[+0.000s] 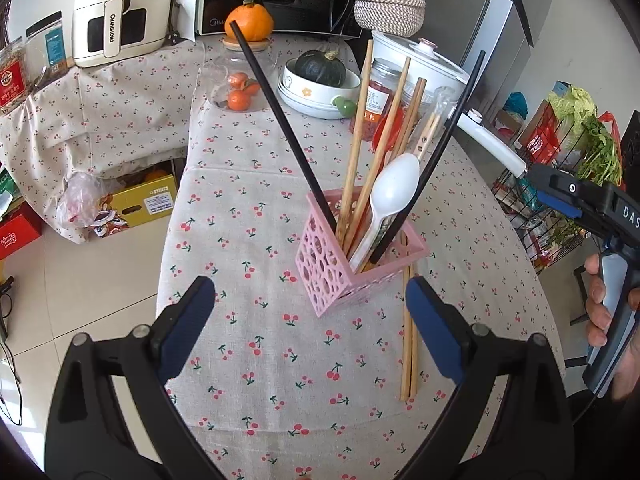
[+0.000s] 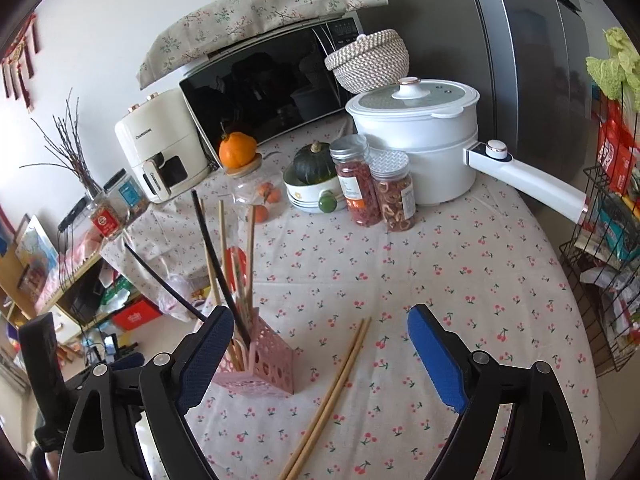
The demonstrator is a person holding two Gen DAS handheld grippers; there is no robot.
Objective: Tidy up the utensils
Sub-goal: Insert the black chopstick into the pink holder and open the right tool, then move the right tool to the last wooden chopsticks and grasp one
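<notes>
Both tongs apart, empty: left point(image 1: 310, 320), right point(image 2: 320, 354) over loose chopsticks point(image 2: 328, 396) on bench point(image 2: 460, 264); could knock over holder point(image 2: 266, 364) if careless.

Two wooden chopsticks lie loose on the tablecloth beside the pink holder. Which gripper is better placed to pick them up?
Probably the right gripper: it is open with the chopsticks lying between its fingers. The left gripper is also open but faces the holder.
</notes>
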